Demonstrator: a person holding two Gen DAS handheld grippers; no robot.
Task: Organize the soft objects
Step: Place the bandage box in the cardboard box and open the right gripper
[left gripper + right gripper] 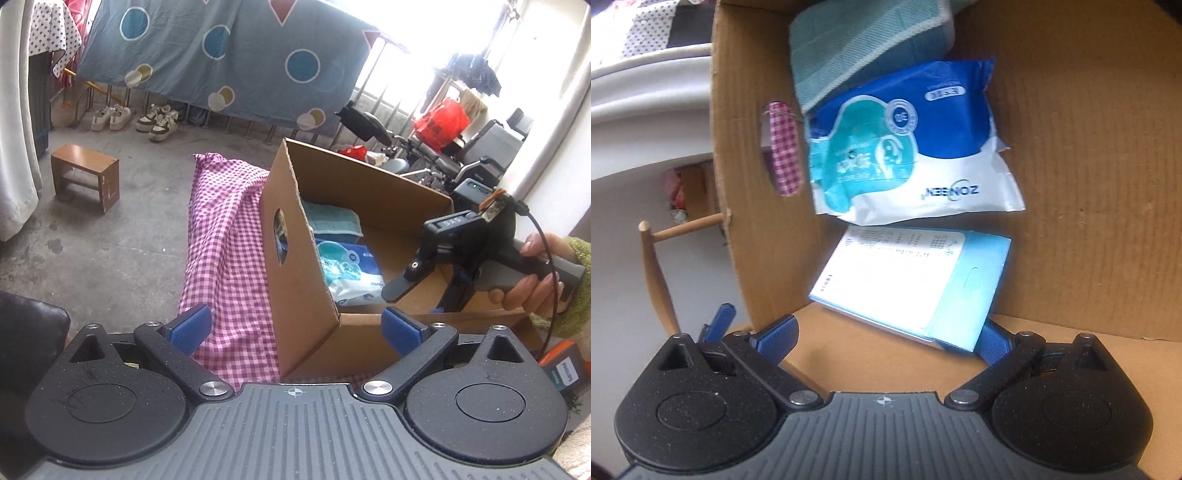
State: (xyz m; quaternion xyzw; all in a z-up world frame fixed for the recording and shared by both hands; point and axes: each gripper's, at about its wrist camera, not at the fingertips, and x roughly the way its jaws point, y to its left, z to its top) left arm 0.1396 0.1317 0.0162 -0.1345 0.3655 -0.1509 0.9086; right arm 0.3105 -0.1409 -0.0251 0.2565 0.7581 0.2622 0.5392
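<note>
A: Box [314, 295] stands on checked cloth [225, 251], top open, oval handle hole cut in its left wall. What lies inside?

B: Three soft things in a row along that wall. Towel [860, 48], teal, folded, sits farthest in. Wipes pack [908, 155], blue and white, lies just in front and overlaps the towel's near edge. Tissue box [908, 284], pale blue, tilted, lies nearest, just beside the pack.

A: Right tongs [886, 339]?

B: Inside the box, pointing down. Jaws spread wide and empty. The tissue box's near corner covers part of the right pad [995, 345]; whether they touch, I cannot tell. Left pad stands clear of it. Picture is a little blurred.

A: Seen from the other side?

B: A hand [535, 280] in a green sleeve grips the handle, and the right tongs reach over the box's right part. From there only the towel and pack show; the tissue box is hidden.

A: Left tongs [295, 328]?

B: Released, jaws wide, nothing between them. They hang outside the box at its near corner, above the cloth.

A: Surroundings?

B: Concrete floor, a small wooden stool [86, 175], two pairs of shoes [136, 120] under a hanging blue sheet [229, 59] with circles. An orange Philips box [563, 365] shows at the right edge.
</note>
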